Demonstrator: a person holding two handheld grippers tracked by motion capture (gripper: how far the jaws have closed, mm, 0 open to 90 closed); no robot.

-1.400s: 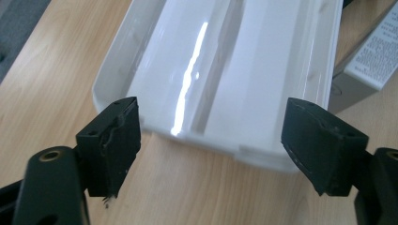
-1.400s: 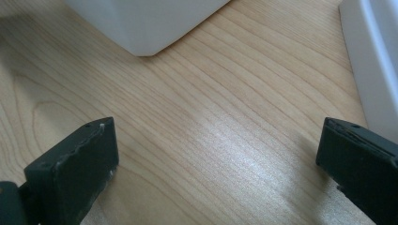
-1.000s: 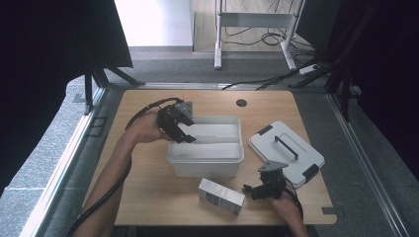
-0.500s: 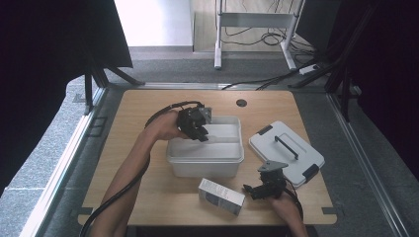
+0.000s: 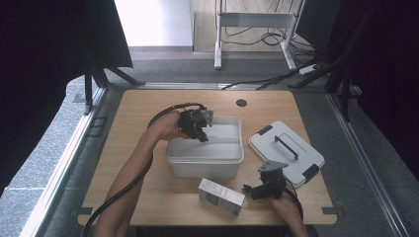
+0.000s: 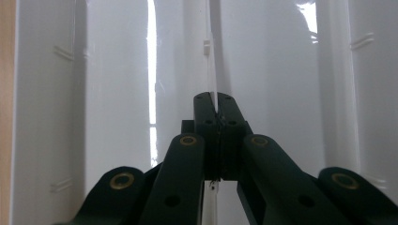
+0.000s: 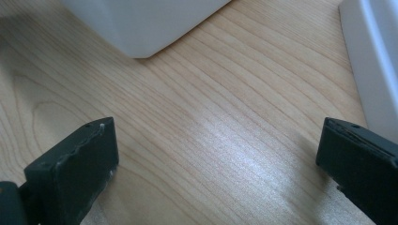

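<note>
The table (image 5: 148, 197) is light wood with fine grain lines, smooth and a bit shiny where light hits it. The tub (image 5: 205, 160) is white plastic, smooth and glossy inside, with bright streaks of light on it. The lid (image 5: 286, 153) is pale plastic, smooth, with dark plastic clips. The box (image 5: 221, 196) looks like thin card, white and dark. The left gripper (image 6: 215, 101) has black, matt arms with small brass-coloured metal pins. The right gripper (image 7: 216, 154) has black pads, dull and a little rough at the edges.
</note>
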